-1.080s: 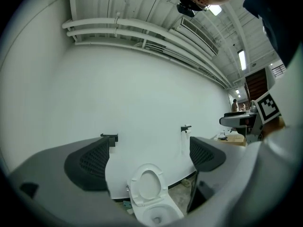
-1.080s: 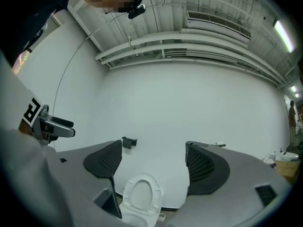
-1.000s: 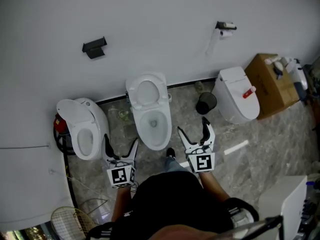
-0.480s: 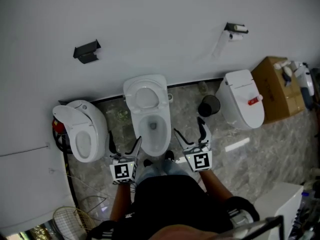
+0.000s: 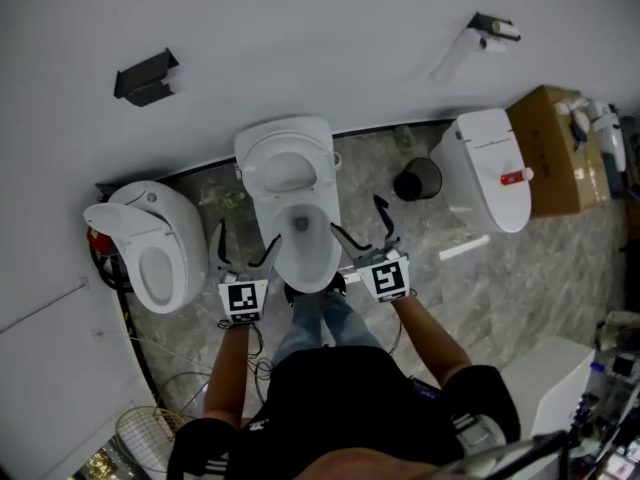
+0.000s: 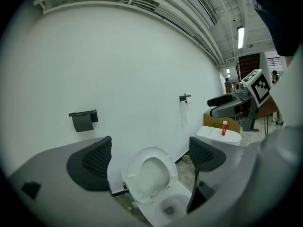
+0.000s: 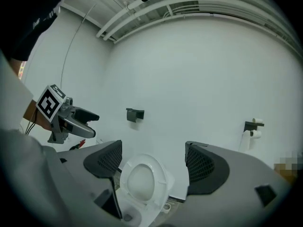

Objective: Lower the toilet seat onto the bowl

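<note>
Moved since a second ago: both grippers have come forward and now flank the front end of the bowl (image 5: 328, 253), one on each side, where before they hung short of it.
Left gripper (image 5: 246, 250): spread wide, nothing between its jaws; the raised seat shows through the gap, well apart from it.
Right gripper (image 5: 358, 224): also spread and holding nothing, just beside the bowl's right flank.
Toilet seat (image 5: 256, 160): up, not yet lowered, on the middle toilet, which stands at the floor's (image 5: 520, 278) edge along the wall (image 5: 320, 38).
Which way it points: the ring's open face looks out toward me. Its free end is at the top, its hinge end low at the back of the bowl.
Long axis: near upright, running from the hinge up along the wall and, I judge, leaning back a little.
Risk, dropping: if I tip the seat past its balance point with only a nudge, it could fall and slam on the rim.
Risk, slipping: the plastic looks smooth and glossy, so a shallow pinch on the ring's edge may slide off partway down.
Risk, trapped gripper: a fingertip left under the ring would get caught between seat and bowl.
Unclear: whether a lid sits behind the ring and might come down with it.
</note>
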The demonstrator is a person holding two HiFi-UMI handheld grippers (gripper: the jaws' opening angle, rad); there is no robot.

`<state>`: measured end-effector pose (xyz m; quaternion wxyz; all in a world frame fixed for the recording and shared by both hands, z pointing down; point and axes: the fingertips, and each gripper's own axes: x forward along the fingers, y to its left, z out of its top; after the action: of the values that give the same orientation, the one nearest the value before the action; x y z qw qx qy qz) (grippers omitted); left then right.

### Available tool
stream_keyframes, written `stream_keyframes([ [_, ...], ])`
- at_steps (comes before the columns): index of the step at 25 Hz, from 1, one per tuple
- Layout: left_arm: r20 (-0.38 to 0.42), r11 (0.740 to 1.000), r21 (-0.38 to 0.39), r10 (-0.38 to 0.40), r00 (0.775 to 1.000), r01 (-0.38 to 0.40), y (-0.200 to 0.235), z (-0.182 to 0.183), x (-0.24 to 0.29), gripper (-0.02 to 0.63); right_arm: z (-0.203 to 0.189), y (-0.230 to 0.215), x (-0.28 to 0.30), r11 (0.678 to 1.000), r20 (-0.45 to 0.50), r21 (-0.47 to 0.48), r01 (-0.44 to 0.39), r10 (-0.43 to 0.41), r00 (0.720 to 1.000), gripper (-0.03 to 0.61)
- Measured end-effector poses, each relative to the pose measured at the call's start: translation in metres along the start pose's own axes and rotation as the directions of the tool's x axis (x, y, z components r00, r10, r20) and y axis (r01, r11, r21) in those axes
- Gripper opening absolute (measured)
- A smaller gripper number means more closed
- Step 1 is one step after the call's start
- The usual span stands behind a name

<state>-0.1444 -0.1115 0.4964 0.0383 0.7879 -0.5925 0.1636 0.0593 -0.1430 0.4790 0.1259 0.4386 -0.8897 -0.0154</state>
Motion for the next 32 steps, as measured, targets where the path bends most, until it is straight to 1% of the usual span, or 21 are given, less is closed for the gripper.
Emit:
stream_keyframes([
  [3,-0.045,1.000,0.025,-0.011,0.999,0.013,0.013,-0.022,0.031,0.514,-0.013,0.005,0.036,1.000,-0.015,-0.019,-0.021,0.020,1.000,0.411],
  [6,-0.099,0.998,0.043,-0.034,0.995,0.038,0.022,-0.047,0.063,0.513,-0.030,0.010,0.070,0.996,-0.036,-0.064,-0.056,0.054,0.998,0.411],
  [10,-0.154,0.995,0.070,-0.065,0.986,0.076,0.029,-0.077,0.102,0.512,-0.059,0.008,0.114,0.992,-0.101,-0.091,-0.092,0.083,0.991,0.411],
  [14,-0.211,0.988,0.093,-0.099,0.972,0.121,0.032,-0.107,0.141,0.512,-0.089,0.002,0.155,0.990,-0.144,-0.100,-0.104,0.089,0.986,0.410],
  [18,-0.262,0.978,0.105,-0.149,0.953,0.182,0.031,-0.144,0.177,0.511,-0.117,-0.007,0.196,0.985,-0.200,-0.127,-0.119,0.092,0.975,0.410],
  [20,-0.280,0.972,0.120,-0.161,0.946,0.201,0.032,-0.154,0.192,0.512,-0.130,-0.013,0.212,0.984,-0.227,-0.133,-0.122,0.090,0.970,0.410],
  [23,-0.315,0.971,0.119,-0.163,0.935,0.209,0.040,-0.167,0.214,0.511,-0.147,-0.018,0.237,0.982,-0.263,-0.132,-0.138,0.100,0.960,0.410],
  [27,-0.363,0.966,0.139,-0.156,0.919,0.219,0.051,-0.180,0.242,0.508,-0.167,-0.023,0.267,0.971,-0.330,-0.163,-0.178,0.116,0.937,0.408],
  [29,-0.383,0.965,0.143,-0.153,0.911,0.221,0.056,-0.186,0.254,0.496,-0.178,-0.024,0.278,0.968,-0.361,-0.162,-0.191,0.122,0.925,0.402],
  [32,-0.408,0.966,0.138,-0.145,0.901,0.218,0.062,-0.192,0.268,0.460,-0.189,-0.023,0.291,0.960,-0.396,-0.173,-0.220,0.137,0.908,0.368],
])
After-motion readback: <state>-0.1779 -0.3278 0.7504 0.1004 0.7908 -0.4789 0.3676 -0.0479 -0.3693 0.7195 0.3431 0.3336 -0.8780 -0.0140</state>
